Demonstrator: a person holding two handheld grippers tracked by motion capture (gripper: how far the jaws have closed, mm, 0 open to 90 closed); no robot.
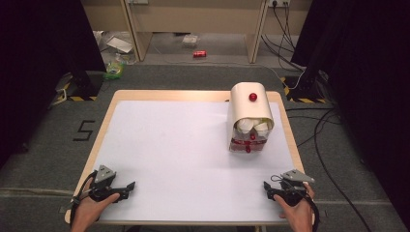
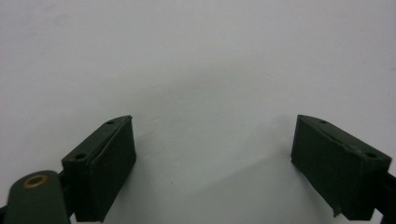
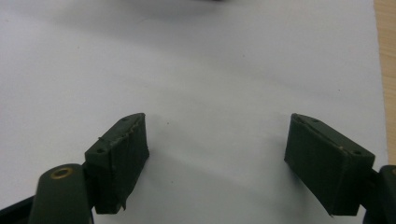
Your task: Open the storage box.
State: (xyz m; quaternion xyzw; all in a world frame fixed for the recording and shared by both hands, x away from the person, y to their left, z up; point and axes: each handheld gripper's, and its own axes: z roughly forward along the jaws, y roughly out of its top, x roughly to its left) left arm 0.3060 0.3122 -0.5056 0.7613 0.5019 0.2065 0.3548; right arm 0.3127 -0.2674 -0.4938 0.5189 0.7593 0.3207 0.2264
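A cream box with a rounded lid point(image 1: 250, 116) and a red knob point(image 1: 253, 97) stands at the back right of the white sheet point(image 1: 183, 154). Its open front shows white pieces and a red-trimmed lower part point(image 1: 247, 144). My left gripper point(image 1: 129, 186) rests at the front left corner, held by a hand, its jaws wide apart over bare white sheet point(image 2: 215, 154). My right gripper point(image 1: 267, 186) rests at the front right, open too, with nothing between its pads point(image 3: 217, 158). Both grippers are well short of the box.
The wooden table edge point(image 1: 285, 121) frames the white sheet; it shows at the right in the right gripper view point(image 3: 386, 70). Beyond the table lie floor cables point(image 1: 324, 125), a red can point(image 1: 199, 53), scattered packaging point(image 1: 118, 46) and dark curtains on both sides.
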